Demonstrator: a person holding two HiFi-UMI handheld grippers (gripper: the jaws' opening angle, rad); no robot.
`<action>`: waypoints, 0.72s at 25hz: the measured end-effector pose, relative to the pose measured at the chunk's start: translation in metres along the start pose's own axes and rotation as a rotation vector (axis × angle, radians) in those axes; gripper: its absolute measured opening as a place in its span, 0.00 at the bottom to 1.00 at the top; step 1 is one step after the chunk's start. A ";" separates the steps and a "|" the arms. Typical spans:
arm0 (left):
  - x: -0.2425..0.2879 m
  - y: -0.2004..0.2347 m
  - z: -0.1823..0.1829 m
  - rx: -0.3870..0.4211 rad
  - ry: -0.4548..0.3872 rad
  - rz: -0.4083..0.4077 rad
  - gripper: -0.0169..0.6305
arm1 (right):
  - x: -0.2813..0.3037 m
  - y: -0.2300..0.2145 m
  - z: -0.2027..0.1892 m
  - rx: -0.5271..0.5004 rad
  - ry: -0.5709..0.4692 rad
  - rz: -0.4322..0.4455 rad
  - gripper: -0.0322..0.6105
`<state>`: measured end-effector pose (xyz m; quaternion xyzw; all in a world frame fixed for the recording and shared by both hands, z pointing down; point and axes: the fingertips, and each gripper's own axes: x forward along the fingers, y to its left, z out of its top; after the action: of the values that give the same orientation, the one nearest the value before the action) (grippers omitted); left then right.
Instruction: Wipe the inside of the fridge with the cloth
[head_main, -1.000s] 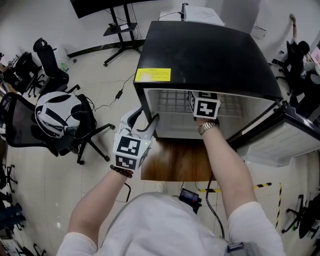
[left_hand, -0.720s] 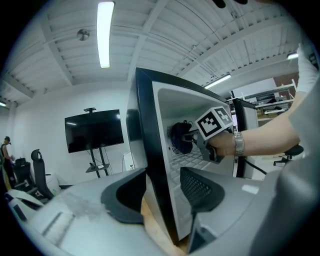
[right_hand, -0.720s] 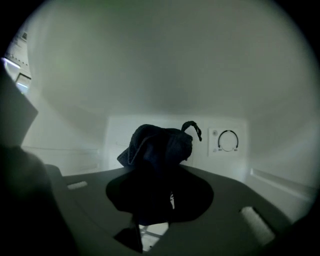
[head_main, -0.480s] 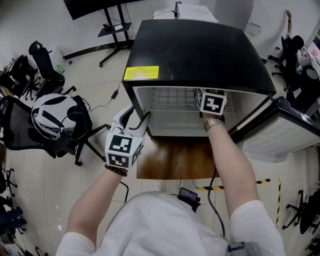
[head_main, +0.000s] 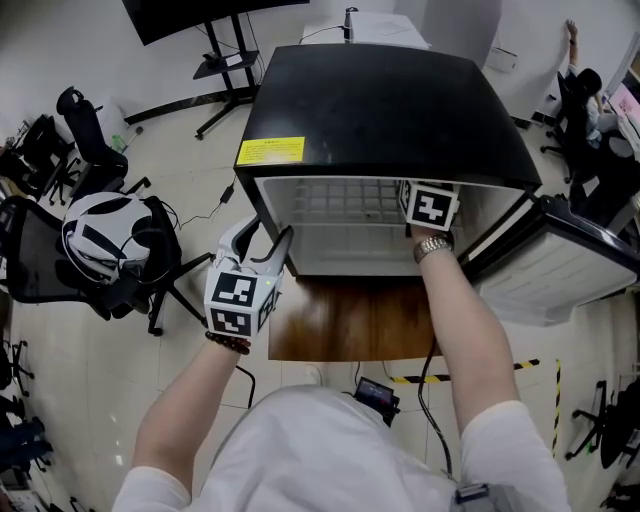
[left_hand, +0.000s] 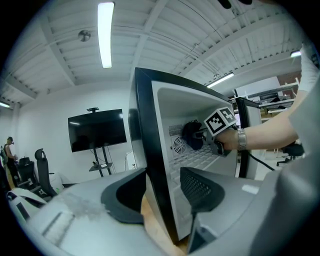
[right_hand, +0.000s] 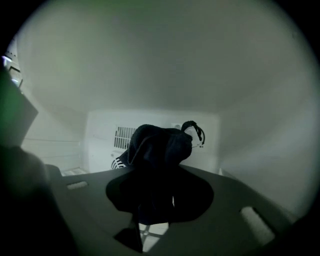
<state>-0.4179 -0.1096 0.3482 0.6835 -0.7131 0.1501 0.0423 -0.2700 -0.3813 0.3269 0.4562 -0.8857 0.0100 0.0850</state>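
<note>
Cloth (right_hand: 160, 145), dark and bunched, sits clamped in the narrow jaws of the right gripper (right_hand: 160, 195), inside the fridge (head_main: 390, 110). It is held above the wire shelf (head_main: 350, 200) on the right side and near the far wall, just right of the vent grille (right_hand: 122, 135); whether it touches that wall I cannot tell. The left gripper (left_hand: 160, 192) waits at the near left corner with its jaws wide, one on each side of the cabinet's left wall edge, apparently not pressing on it (more a steadying post than a grip). The door (head_main: 560, 265) hangs open to the right, and the fridge stands on a wooden table (head_main: 350, 320). I judge the wiping to be under way in the interior. The next stroke calls for pressing the wad flat to a surface and dragging it across, clear of the grille.
</note>
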 end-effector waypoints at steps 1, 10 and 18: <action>-0.001 0.002 -0.001 0.000 0.001 0.002 0.35 | 0.001 -0.002 0.000 0.001 0.003 -0.007 0.22; 0.000 0.004 -0.001 -0.003 0.005 0.020 0.35 | 0.002 -0.029 -0.004 0.008 0.028 -0.058 0.22; 0.000 0.004 -0.002 -0.009 0.011 0.030 0.35 | -0.004 -0.037 -0.006 0.010 0.032 -0.080 0.22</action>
<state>-0.4218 -0.1094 0.3495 0.6715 -0.7239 0.1513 0.0471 -0.2370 -0.3996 0.3295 0.4916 -0.8652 0.0184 0.0970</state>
